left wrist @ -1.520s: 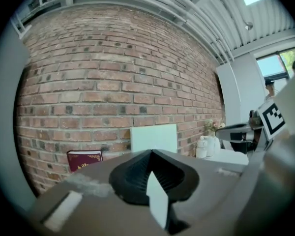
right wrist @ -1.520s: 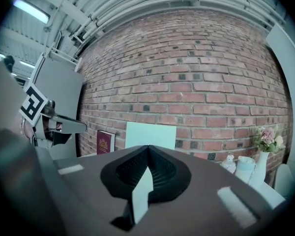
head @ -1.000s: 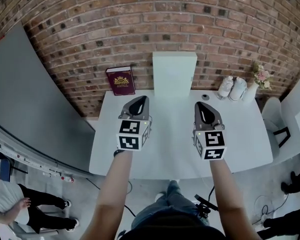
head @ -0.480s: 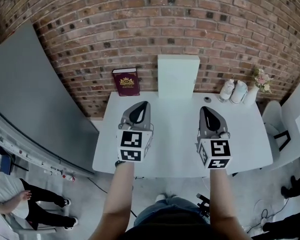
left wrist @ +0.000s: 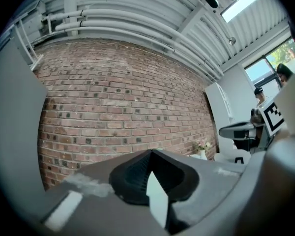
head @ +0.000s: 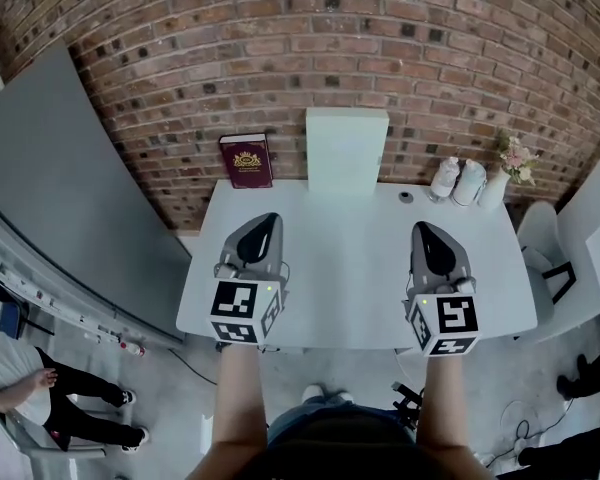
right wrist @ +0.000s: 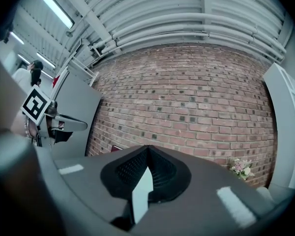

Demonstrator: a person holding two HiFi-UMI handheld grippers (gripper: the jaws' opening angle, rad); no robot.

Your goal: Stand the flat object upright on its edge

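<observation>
A maroon book with a gold crest stands upright at the back left of the white table, close to the brick wall. A sliver of this book shows in the right gripper view. My left gripper hovers over the table's front left, jaws shut and empty. Over the front right, my right gripper is the same, shut with nothing in it. In the gripper views, the left gripper and right gripper point level at the wall. Both are well short of the book.
A white box stands at the back middle against the wall. Two white bottles, a vase of flowers and a small dark item sit at the back right. A grey panel flanks the left.
Both grippers have drawn back toward the table's near edge and spread a little apart, still shut. The book and the box have not moved.
</observation>
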